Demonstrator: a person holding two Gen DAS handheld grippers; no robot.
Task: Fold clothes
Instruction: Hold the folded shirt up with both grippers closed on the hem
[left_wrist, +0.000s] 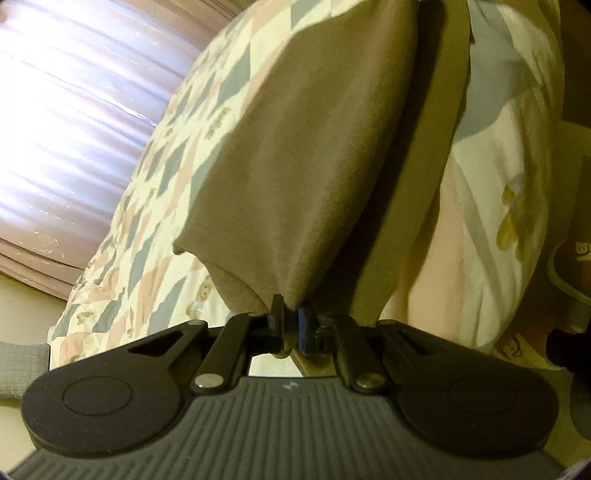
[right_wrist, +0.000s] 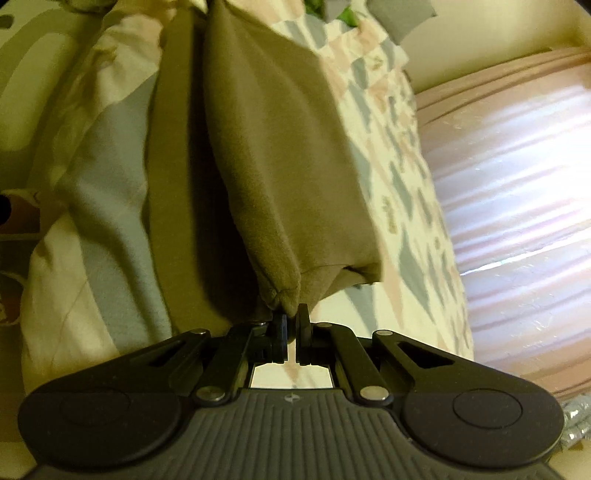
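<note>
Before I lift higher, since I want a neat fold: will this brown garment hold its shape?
Probably not: the brown garment sags from both tongs, left and right, so floppy. It looks light, and its bunched corners may slip.

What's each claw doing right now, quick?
Left claw: closed, pinching a corner of the brown garment.
Right claw: closed, pinching another corner of the brown garment.

Each black claw has silver pivot screws (ribbed grey housing behind).
</note>
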